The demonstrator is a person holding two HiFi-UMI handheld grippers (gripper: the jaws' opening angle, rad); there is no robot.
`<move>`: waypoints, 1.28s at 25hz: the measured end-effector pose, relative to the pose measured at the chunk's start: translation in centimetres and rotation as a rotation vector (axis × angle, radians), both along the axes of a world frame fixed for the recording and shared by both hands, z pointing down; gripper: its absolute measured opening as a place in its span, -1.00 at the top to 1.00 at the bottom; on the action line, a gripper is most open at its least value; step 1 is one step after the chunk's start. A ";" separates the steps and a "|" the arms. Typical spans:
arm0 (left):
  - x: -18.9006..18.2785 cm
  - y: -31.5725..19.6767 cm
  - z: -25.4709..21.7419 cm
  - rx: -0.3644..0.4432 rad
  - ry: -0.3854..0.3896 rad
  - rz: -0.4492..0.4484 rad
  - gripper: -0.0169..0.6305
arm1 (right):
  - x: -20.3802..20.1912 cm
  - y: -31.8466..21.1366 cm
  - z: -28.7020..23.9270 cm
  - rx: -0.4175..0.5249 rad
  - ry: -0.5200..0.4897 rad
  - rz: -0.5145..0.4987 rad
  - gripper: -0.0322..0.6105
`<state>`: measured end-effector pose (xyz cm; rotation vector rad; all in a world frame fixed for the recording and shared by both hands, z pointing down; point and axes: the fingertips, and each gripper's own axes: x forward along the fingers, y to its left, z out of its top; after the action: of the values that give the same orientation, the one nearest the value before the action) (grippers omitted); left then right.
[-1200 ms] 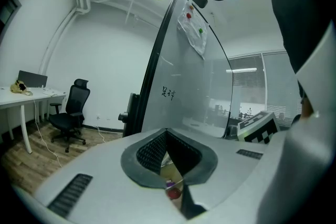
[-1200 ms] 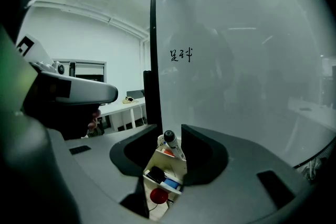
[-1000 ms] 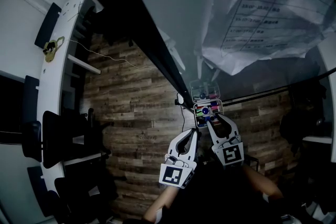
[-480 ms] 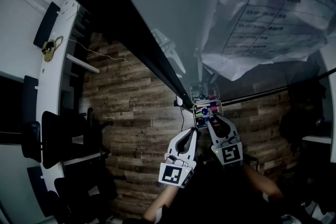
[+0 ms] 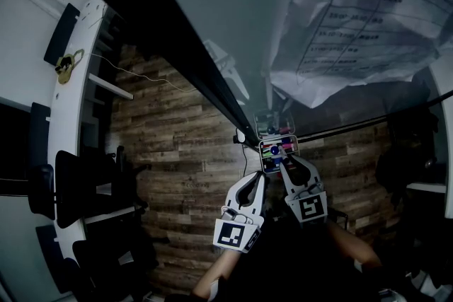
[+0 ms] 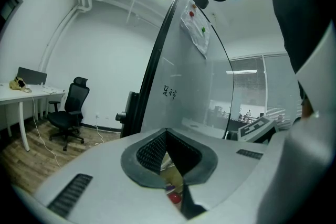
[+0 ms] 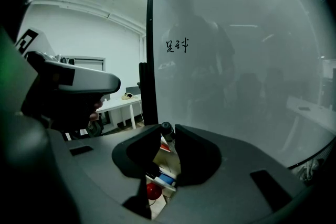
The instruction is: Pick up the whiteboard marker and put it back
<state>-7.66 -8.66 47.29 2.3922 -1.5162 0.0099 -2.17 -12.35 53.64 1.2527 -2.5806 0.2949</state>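
Right now my right gripper (image 5: pixel 287 165) sits at the tray (image 5: pixel 263 154) at the foot of the whiteboard (image 5: pixel 226 3), and its jaws have just been closing round the marker (image 7: pixel 167 130). The marker's dark end shows between the tips, and both tips look to be against it, so I read that as a grip. Lower in the gap I see other pens and a red round piece (image 7: pixel 153 191) lying in the tray. My left gripper (image 5: pixel 255 184) hangs just beside the right one, short of the tray, its tips together and nothing held
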 end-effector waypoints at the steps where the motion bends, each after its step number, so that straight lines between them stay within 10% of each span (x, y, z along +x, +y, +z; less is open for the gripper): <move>1: 0.0 0.0 0.0 -0.001 0.001 0.000 0.92 | 0.1 0.0 0.0 0.001 0.000 0.002 0.61; 32: -0.1 1.1 -1.0 0.037 -0.001 -0.002 0.92 | 0.7 1.1 -1.6 0.047 -0.019 0.026 0.65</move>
<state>-7.80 -7.60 46.24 2.4195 -1.5320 -0.0168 -1.46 -11.23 52.04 1.3064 -2.6033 0.2545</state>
